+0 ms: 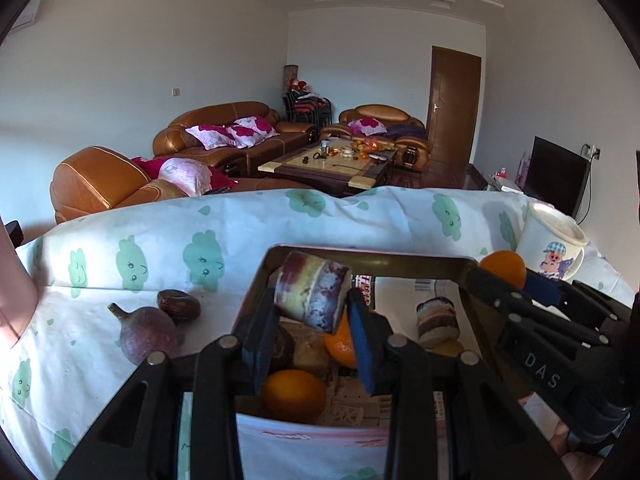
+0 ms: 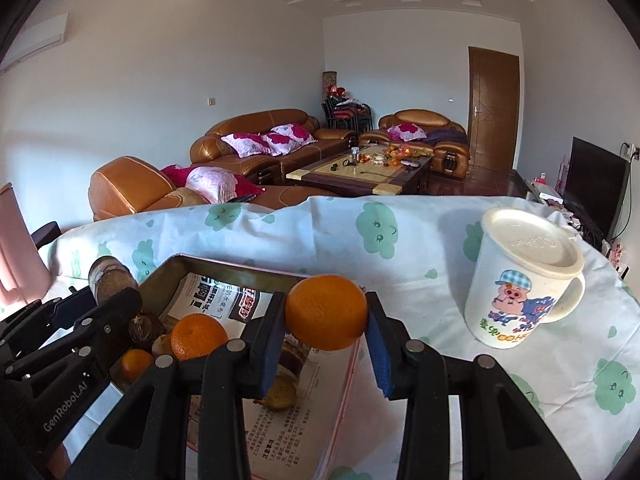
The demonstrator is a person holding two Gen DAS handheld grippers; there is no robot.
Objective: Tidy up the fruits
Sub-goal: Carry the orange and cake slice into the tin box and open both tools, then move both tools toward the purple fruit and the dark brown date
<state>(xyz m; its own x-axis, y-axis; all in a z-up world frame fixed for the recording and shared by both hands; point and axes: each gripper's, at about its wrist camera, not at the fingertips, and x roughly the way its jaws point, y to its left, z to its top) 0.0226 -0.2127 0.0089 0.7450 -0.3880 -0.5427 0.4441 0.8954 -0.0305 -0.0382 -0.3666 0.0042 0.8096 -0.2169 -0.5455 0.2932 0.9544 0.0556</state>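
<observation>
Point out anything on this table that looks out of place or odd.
Two dark fruits, a purple one and a brown one, still lie on the tablecloth left of the tray, outside it. Nothing looks spilled or damaged.

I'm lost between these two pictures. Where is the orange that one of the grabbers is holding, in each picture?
Left wrist view: the round orange held by the right gripper shows far right, beside the white cartoon-pig mug with a lid.
Right wrist view: the same orange sits centre, pinched between the blue pads, above the newspaper-lined tray.
Shared landmark: the mug.
</observation>
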